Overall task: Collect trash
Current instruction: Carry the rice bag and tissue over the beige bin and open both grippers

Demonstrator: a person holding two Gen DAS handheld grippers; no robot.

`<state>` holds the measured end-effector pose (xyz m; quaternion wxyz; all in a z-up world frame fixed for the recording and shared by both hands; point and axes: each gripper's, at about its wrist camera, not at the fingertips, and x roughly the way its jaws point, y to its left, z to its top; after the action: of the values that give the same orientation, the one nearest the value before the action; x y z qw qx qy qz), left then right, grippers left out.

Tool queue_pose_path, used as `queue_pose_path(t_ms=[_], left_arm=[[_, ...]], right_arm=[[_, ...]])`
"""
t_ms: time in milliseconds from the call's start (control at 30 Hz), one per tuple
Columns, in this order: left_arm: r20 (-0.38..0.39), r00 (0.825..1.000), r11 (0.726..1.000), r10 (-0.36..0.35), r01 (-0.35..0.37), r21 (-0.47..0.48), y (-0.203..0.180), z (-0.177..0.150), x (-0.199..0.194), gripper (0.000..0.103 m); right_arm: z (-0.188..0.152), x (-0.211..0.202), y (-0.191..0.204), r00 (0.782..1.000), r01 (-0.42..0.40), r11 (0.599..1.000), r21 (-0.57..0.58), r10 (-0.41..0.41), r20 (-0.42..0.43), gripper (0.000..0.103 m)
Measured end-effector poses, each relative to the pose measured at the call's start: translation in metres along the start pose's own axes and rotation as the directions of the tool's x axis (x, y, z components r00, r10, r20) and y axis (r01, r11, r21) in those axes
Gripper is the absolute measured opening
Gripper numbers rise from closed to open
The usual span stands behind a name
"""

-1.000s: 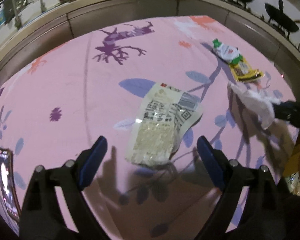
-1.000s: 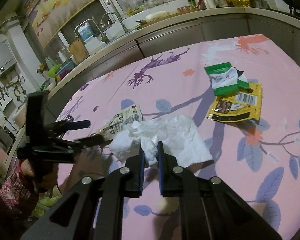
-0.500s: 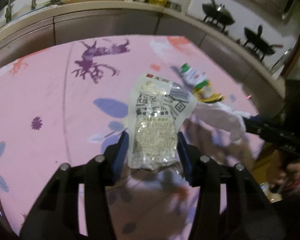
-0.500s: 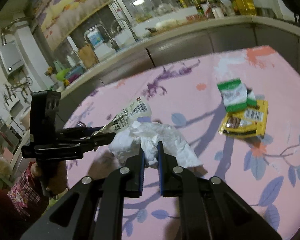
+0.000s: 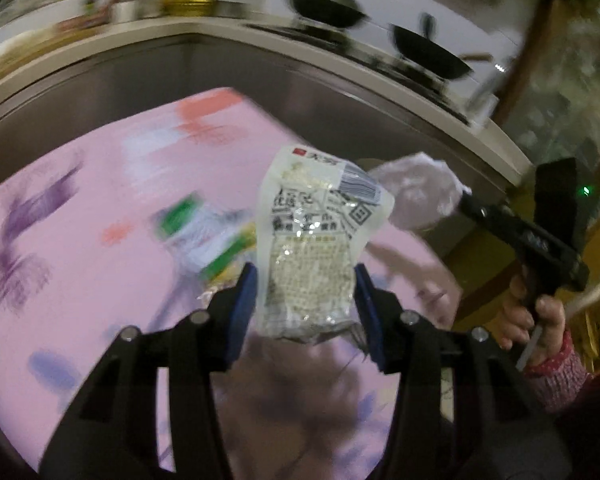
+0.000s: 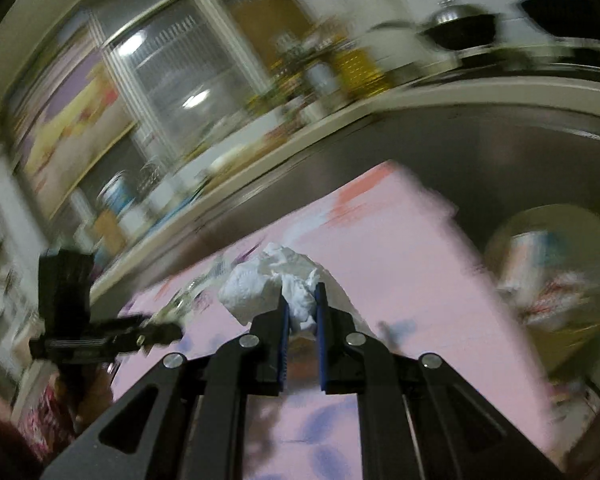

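Observation:
My left gripper (image 5: 304, 292) is shut on a clear printed food wrapper (image 5: 316, 240) and holds it up above the pink flowered tablecloth (image 5: 100, 184). My right gripper (image 6: 300, 300) is shut on a crumpled white tissue (image 6: 268, 280), also lifted off the table; the tissue shows blurred in the left wrist view (image 5: 416, 192). A green-and-white packet (image 5: 192, 220) with a yellow packet beside it lies on the cloth, blurred. The left gripper also shows in the right wrist view (image 6: 156, 332).
A bin lined with a bag (image 6: 556, 276), holding trash, stands off the table's right side. A kitchen counter (image 5: 340, 64) with black woks (image 5: 424, 52) runs behind the table. Both views are motion-blurred.
My left gripper closed on the wrapper and lifted it off the cloth. Both grippers have swung right and upward, carrying wrapper and tissue; the bin has come into the right wrist view.

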<state>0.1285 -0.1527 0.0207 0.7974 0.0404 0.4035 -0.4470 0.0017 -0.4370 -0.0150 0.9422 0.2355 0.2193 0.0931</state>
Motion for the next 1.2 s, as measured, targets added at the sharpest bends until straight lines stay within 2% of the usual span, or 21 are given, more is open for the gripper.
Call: queue_pose_path(t_ms=[100, 200, 300, 400, 467, 533, 567, 600, 667, 900, 1000, 1100, 1133, 1167, 1200], left_arm=[[-0.040, 0.996, 0.994, -0.084, 0.086, 0.064, -0.042, 0.038, 0.056, 0.047], [-0.085, 0.986, 0.984, -0.144, 0.152, 0.093, -0.076, 0.063, 0.105, 0.047], [-0.131, 0.975, 0.975, -0.180, 0.195, 0.109, -0.102, 0.079, 0.148, 0.047], [-0.176, 0.966, 0.972, -0.190, 0.211, 0.105, -0.116, 0.089, 0.183, 0.047], [-0.199, 0.961, 0.972, -0.192, 0.214, 0.095, -0.120, 0.094, 0.202, 0.047], [-0.222, 0.957, 0.974, -0.189, 0.212, 0.084, -0.123, 0.098, 0.220, 0.049], [-0.227, 0.956, 0.974, -0.188, 0.211, 0.080, -0.125, 0.099, 0.224, 0.050], [-0.234, 0.954, 0.975, -0.187, 0.210, 0.075, -0.126, 0.101, 0.232, 0.050], [-0.247, 0.950, 0.975, -0.190, 0.212, 0.062, -0.127, 0.104, 0.243, 0.051], [-0.272, 0.944, 0.973, -0.186, 0.215, 0.081, -0.146, 0.110, 0.264, 0.051], [-0.283, 0.943, 0.973, -0.176, 0.210, 0.093, -0.153, 0.114, 0.275, 0.052], [-0.295, 0.949, 0.983, -0.114, 0.151, 0.108, -0.158, 0.119, 0.291, 0.056], [-0.310, 0.946, 0.986, -0.091, 0.129, 0.106, -0.159, 0.122, 0.298, 0.060], [-0.335, 0.940, 0.990, -0.068, 0.106, 0.097, -0.159, 0.124, 0.307, 0.069], [-0.342, 0.938, 0.992, -0.055, 0.089, 0.084, -0.158, 0.127, 0.311, 0.072]], right_arm=[[0.024, -0.015, -0.057, 0.993, 0.106, 0.994, 0.033, -0.107, 0.041, 0.009], [0.038, -0.016, -0.118, 0.985, 0.170, 0.981, 0.092, -0.172, 0.020, 0.009], [0.044, 0.003, -0.181, 0.979, 0.200, 0.963, 0.179, -0.192, -0.060, 0.009], [0.041, 0.026, -0.220, 0.972, 0.216, 0.946, 0.240, -0.186, -0.143, 0.009], [0.038, 0.047, -0.245, 0.960, 0.245, 0.924, 0.292, -0.189, -0.207, 0.010], [0.032, 0.061, -0.258, 0.955, 0.238, 0.913, 0.330, -0.158, -0.251, 0.018], [0.031, 0.065, -0.264, 0.951, 0.251, 0.903, 0.348, -0.165, -0.260, 0.031], [0.031, 0.065, -0.266, 0.953, 0.254, 0.899, 0.357, -0.169, -0.251, 0.053], [0.035, 0.062, -0.265, 0.958, 0.251, 0.903, 0.349, -0.179, -0.225, 0.067], [0.044, 0.021, -0.266, 0.978, 0.209, 0.905, 0.370, -0.186, -0.096, 0.067], [0.051, 0.007, -0.263, 0.975, 0.219, 0.902, 0.372, -0.219, -0.045, 0.067], [0.054, -0.005, -0.260, 0.970, 0.228, 0.904, 0.361, -0.243, -0.006, 0.067], [0.056, -0.005, -0.258, 0.967, 0.239, 0.904, 0.355, -0.255, -0.002, 0.067], [0.056, -0.006, -0.256, 0.962, 0.256, 0.903, 0.346, -0.273, 0.001, 0.067], [0.054, -0.007, -0.255, 0.961, 0.259, 0.903, 0.342, -0.276, 0.001, 0.067]])
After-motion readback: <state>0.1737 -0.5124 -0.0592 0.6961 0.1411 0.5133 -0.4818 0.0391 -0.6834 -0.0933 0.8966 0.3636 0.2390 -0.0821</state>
